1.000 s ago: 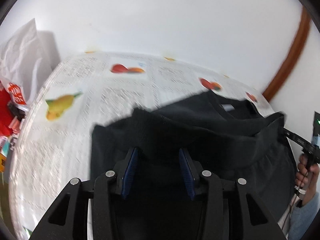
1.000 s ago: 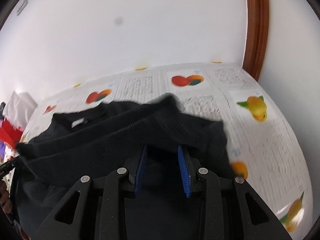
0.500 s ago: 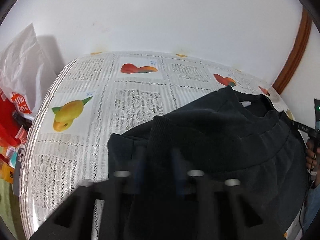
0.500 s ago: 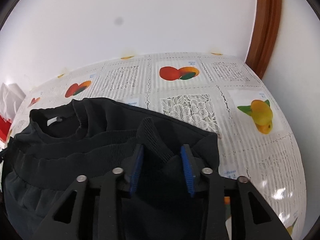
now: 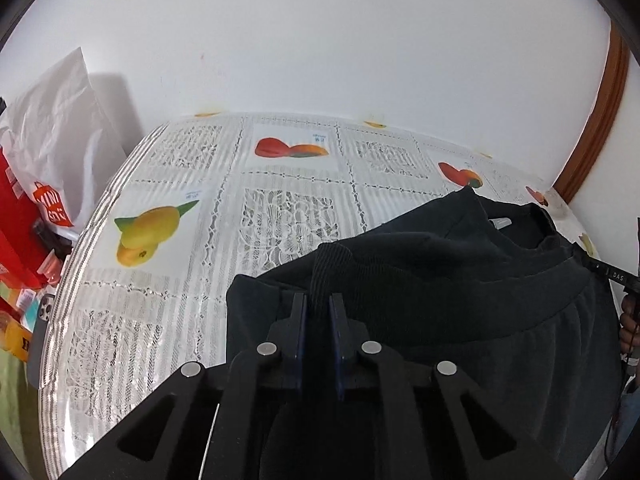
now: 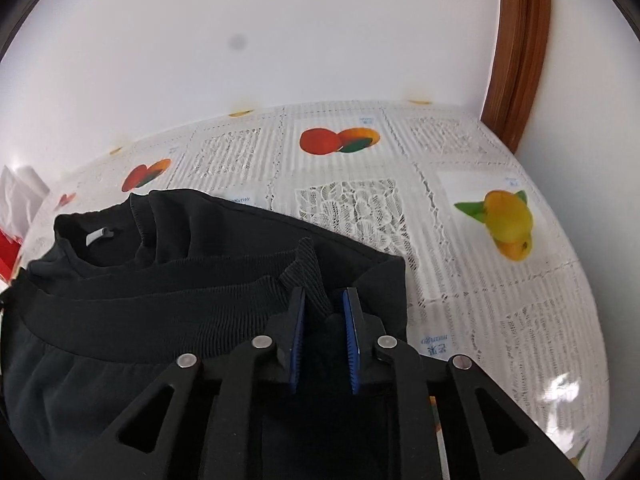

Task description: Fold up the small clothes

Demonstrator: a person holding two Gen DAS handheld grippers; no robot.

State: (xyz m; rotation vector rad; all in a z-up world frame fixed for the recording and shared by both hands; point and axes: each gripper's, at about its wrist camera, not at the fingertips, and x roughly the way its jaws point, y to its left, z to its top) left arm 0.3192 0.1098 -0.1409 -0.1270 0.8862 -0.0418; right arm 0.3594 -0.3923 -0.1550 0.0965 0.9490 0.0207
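A black sweater (image 5: 460,292) lies on the fruit-print tablecloth (image 5: 280,216), its collar with a white label (image 5: 500,222) at the far side. My left gripper (image 5: 318,300) is shut on a ribbed fold of the hem, which stands up between the pads. In the right wrist view the same sweater (image 6: 160,292) fills the lower left. My right gripper (image 6: 324,294) has its jaws closing on another ribbed fold, which is pinched up between the blue pads. Part of the right gripper and a person's hand (image 5: 628,320) show at the left wrist view's right edge.
A white plastic bag (image 5: 52,152), red packaging (image 5: 16,232) and a phone (image 5: 42,320) sit off the table's left edge. White walls close the far side. A brown wooden frame (image 6: 520,40) rises at the right corner. Bare tablecloth (image 6: 460,300) lies right of the sweater.
Both pairs of jaws have narrowed onto the ribbed hem. The right gripper came forward and lower with the cloth, and the motion blur has settled.
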